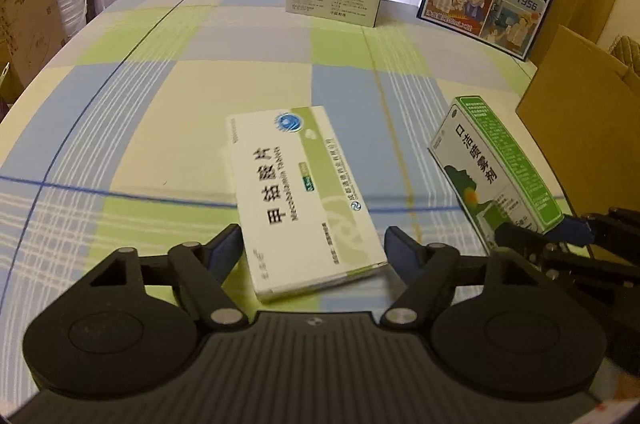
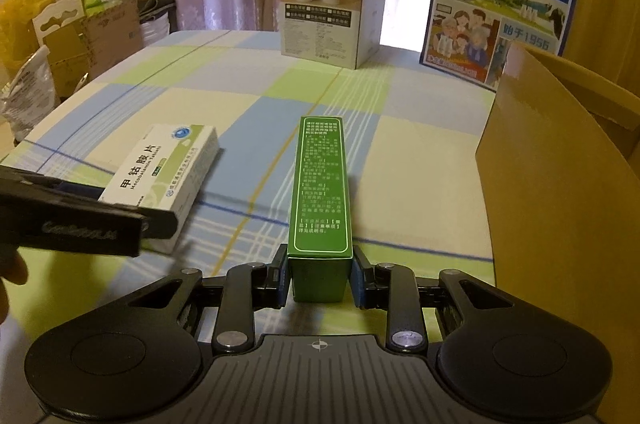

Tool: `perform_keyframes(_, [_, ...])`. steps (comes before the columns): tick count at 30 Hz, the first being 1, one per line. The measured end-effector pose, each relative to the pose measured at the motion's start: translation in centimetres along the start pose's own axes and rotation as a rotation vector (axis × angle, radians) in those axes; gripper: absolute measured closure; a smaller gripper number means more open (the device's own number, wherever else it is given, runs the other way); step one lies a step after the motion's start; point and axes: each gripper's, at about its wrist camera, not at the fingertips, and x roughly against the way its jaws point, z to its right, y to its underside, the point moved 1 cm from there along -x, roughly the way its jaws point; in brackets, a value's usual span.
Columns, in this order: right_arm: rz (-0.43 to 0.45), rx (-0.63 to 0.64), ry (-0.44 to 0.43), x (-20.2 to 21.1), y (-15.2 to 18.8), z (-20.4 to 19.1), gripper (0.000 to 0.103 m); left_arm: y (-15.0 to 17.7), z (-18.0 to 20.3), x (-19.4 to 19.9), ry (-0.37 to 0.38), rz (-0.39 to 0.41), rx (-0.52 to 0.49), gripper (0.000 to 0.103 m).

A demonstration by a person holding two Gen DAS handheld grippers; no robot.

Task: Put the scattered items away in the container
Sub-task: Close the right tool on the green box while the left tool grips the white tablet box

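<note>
A flat white-and-green tablet box (image 1: pixel 304 200) lies on the checked tablecloth, its near end between the open fingers of my left gripper (image 1: pixel 314 248); it also shows in the right wrist view (image 2: pixel 160 172). My right gripper (image 2: pixel 320 276) is shut on the near end of a long green spray box (image 2: pixel 320 188) and holds it above the table. That box also shows at the right of the left wrist view (image 1: pixel 496 168). A brown cardboard container (image 2: pixel 560 192) stands at the right, its flap also in the left wrist view (image 1: pixel 580 104).
A white humidifier carton (image 2: pixel 332 8) and a blue milk carton (image 2: pixel 500 4) stand at the table's far edge. Cardboard boxes and bags (image 2: pixel 72 40) are stacked beyond the left edge, in front of pink curtains. The left gripper's side (image 2: pixel 80 220) reaches into the right wrist view.
</note>
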Motion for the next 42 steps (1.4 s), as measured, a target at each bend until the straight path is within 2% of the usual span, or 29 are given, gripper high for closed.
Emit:
perform_keyframes(9, [-0.053,-0.063,0.004,3.4,2.1,-0.2,0.076,2.9,0.8,3.7,0.025,-0.042,-0.102,0.034])
perform_keyframes(13, [-0.074,-0.122,0.004,5.7,2.9,-0.1,0.076,4.7,0.6,5.8,0.055,-0.055,-0.113,0.034])
perform_keyframes(16, [-0.078,-0.121,0.004,6.6,3.4,-0.8,0.076,5.4,0.1,7.0,0.038,-0.055,-0.121,0.033])
perform_keyframes(18, [-0.082,-0.103,0.006,6.4,3.4,-1.3,0.076,5.6,0.0,7.5,0.006,-0.036,-0.127,0.016])
perform_keyframes(19, [-0.081,-0.087,0.009,6.3,3.5,-1.5,0.074,5.6,0.0,7.6,-0.005,-0.024,-0.127,0.016])
perform_keyframes(25, [-0.068,-0.083,0.029,5.6,3.6,-1.2,0.055,5.4,0.0,6.9,-0.009,-0.012,-0.117,0.016])
perform_keyframes(35, [-0.054,-0.085,-0.003,4.0,2.6,-1.3,0.055,4.5,0.0,5.0,-0.013,-0.013,-0.118,0.016])
perform_keyframes(39, [-0.059,-0.077,0.001,3.7,2.6,-1.2,0.055,4.3,0.3,4.4,-0.013,-0.022,-0.137,0.025])
perform_keyframes(42, [-0.063,-0.08,0.003,3.7,2.6,-1.2,0.055,4.3,0.5,4.0,-0.019,-0.026,-0.16,0.027])
